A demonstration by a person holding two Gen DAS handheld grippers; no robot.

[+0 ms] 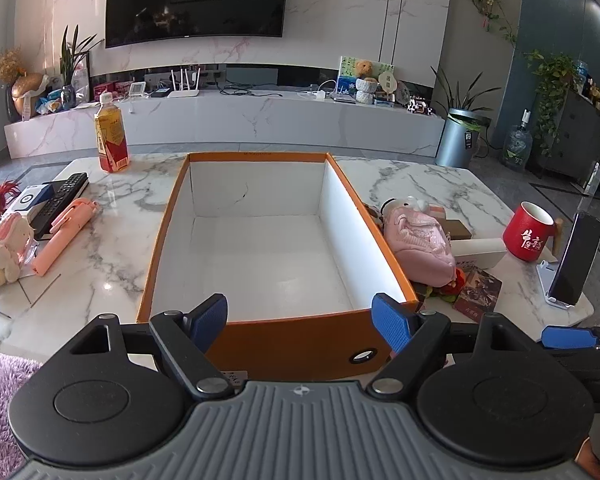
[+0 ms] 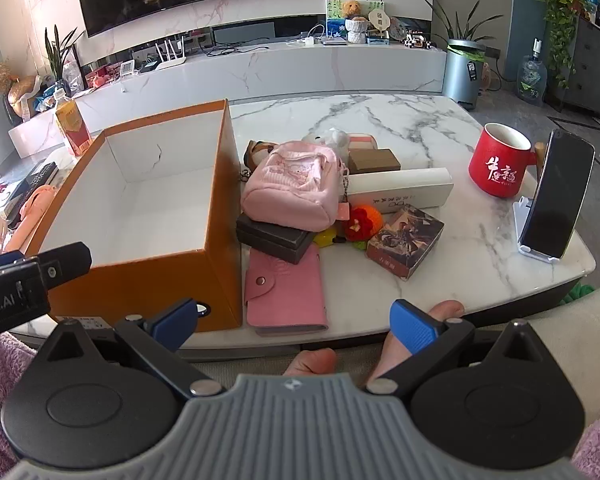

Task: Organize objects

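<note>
Pink wallet (image 2: 286,290): flat on the marble table (image 2: 440,128), touching the orange box's (image 2: 160,280) right wall, long axis running away from the table's near edge. Right gripper (image 2: 294,320) nearest, just short of it, jaws spread, empty. Left gripper (image 1: 300,320) faces the box, likewise spread, empty.

One orange box (image 2: 148,276); one red mug (image 2: 500,164); one pink pouch (image 2: 292,184); one bottle (image 1: 111,140)

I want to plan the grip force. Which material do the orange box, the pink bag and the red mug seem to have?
Orange box: likely stiff cardboard, matte orange outside and white inside, with thin flat walls and folded corners.
Pink bag: soft fabric, seemingly knitted or quilted; it sags and shows stitched seams.
Red mug: probably glazed ceramic, with a thick rim and a slight sheen; its handle looks wooden.
</note>
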